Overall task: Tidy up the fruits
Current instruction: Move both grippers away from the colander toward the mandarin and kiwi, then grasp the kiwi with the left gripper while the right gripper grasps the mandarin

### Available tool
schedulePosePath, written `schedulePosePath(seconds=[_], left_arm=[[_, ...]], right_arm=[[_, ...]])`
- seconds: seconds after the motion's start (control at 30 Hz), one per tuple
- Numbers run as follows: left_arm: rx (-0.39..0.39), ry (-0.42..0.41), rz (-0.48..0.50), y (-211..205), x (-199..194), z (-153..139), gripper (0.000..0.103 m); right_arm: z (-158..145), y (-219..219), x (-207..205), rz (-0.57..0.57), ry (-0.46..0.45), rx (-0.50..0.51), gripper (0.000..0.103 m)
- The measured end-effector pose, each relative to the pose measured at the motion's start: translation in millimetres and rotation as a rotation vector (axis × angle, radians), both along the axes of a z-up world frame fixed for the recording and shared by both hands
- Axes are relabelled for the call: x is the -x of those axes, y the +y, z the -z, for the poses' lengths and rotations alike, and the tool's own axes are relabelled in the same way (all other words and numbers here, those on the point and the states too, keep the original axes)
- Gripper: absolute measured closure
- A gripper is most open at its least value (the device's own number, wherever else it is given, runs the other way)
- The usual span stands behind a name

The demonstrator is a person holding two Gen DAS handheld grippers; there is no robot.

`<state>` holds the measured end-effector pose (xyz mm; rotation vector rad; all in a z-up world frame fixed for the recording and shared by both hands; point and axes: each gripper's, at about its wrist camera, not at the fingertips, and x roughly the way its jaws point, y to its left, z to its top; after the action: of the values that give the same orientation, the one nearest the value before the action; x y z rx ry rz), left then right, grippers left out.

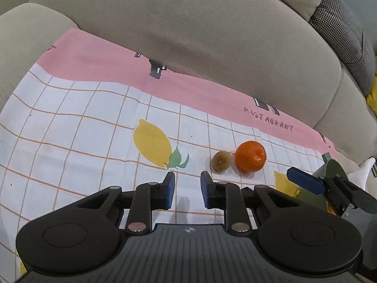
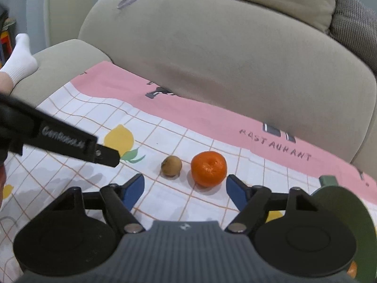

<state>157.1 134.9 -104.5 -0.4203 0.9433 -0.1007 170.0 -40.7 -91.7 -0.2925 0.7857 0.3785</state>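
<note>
An orange mandarin [image 1: 251, 156] [image 2: 208, 168] and a small brown kiwi [image 1: 221, 161] [image 2: 171, 165] lie side by side on a white checked cloth [image 1: 82, 141] with a pink border and printed lemons. My left gripper [image 1: 187, 184] hovers just short of the kiwi and to its left. Its blue pads are drawn close, with only a narrow gap and nothing in it. My right gripper [image 2: 186, 188] stands open and wide just in front of both fruits, empty, with the mandarin near its right finger. Each gripper shows at the edge of the other's view.
The cloth is spread on a beige sofa, whose back cushion [image 1: 200, 35] rises right behind the fruits. A dark green dish [image 2: 341, 212] sits at the right edge with something orange [image 2: 352, 268] in it. A person's foot in a white sock [image 2: 20, 56] rests on the armrest at the left.
</note>
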Motion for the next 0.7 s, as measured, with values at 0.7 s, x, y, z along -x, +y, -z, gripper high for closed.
schedulePosePath(seconds=[0.7], left_arm=[[-0.335, -0.142, 0.194, -50, -14, 10, 0.055]], right_arm=[[16, -21, -41, 0.17, 0.02, -0.072, 0.052]])
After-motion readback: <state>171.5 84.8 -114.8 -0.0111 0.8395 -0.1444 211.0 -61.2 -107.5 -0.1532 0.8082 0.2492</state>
